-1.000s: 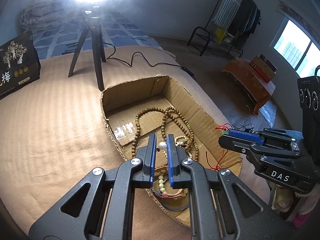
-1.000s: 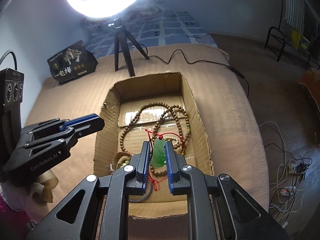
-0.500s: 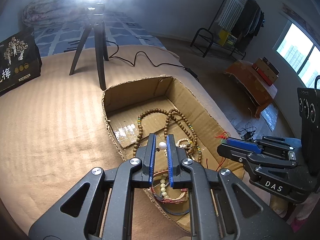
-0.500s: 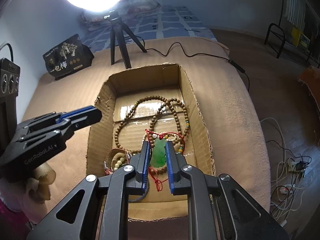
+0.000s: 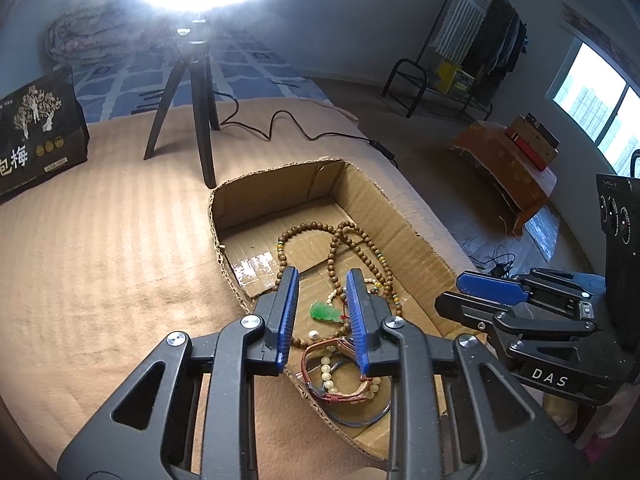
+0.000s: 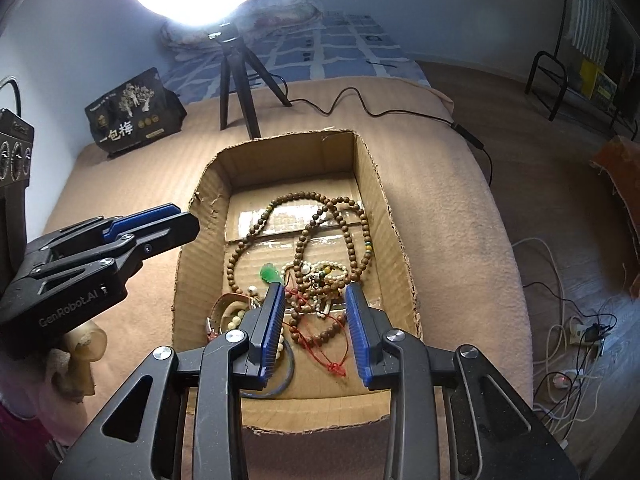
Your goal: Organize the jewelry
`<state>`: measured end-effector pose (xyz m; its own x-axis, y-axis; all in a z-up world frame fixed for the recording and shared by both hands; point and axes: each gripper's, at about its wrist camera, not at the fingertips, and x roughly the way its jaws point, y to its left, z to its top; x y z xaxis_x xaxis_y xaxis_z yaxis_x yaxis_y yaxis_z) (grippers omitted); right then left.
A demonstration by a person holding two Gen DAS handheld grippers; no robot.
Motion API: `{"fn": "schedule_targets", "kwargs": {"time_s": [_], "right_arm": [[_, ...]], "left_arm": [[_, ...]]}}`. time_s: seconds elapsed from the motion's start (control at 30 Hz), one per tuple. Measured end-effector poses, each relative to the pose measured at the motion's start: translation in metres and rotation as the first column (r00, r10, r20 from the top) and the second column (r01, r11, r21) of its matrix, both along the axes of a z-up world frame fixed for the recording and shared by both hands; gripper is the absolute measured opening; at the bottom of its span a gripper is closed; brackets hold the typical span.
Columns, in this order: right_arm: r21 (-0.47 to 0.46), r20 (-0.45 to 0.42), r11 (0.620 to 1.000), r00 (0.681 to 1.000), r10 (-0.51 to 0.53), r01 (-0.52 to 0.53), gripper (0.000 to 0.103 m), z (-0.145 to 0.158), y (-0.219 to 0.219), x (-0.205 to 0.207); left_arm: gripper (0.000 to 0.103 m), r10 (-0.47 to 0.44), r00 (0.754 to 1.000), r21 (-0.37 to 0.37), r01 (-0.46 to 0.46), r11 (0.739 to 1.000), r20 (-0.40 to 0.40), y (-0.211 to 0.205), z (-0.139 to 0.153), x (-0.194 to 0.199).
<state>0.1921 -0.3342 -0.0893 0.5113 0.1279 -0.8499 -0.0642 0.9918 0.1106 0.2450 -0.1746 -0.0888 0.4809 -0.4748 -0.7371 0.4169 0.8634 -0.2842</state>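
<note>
Item: open cardboard box (image 6: 376,184) on a tan ribbed blanket (image 5: 100,240), serving as the landmark for all entries. Contents: long brown wooden bead strand (image 6: 256,226) looped across the middle of the box floor; green pendant (image 5: 325,312) on a red cord (image 6: 320,344), lying on the floor toward the near end, beside a small pale bead string (image 6: 316,270); near-left corner of the box holds a cream bead bracelet (image 5: 326,368), a reddish braided band (image 5: 340,398) and a dark bangle (image 5: 360,420), piled together. Left gripper (image 5: 322,312): held above the near end of the box, jaws opening, nothing clamped, the pendant seen loose on the floor between them. Right gripper (image 6: 315,320): above the near end likewise, jaws opening, empty, the cord tangle below and between them. Outside the box: ring light tripod (image 5: 196,100) just beyond the far wall, black printed bag (image 5: 36,136) well to the far left. Risks, as judged: cord, pale string and wooden strand overlap, so lifting any one would likely drag its neighbours or knot them tighter; a low jaw could snag the red cord; thin cord may slip a partial pinch; the light box may shift on the soft blanket if nudged.
</note>
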Motion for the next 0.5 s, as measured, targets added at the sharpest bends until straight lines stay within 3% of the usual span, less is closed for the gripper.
{"fn": "schedule_targets", "kwargs": {"time_s": [0.5], "right_arm": [[-0.011, 0.072, 1.0, 0.997, -0.02, 0.021, 0.029, 0.033, 0.004, -0.022]], "left_arm": [[0.024, -0.007, 0.996, 0.024, 0.005, 1.0, 0.089, 0.015, 0.041, -0.036]]}}
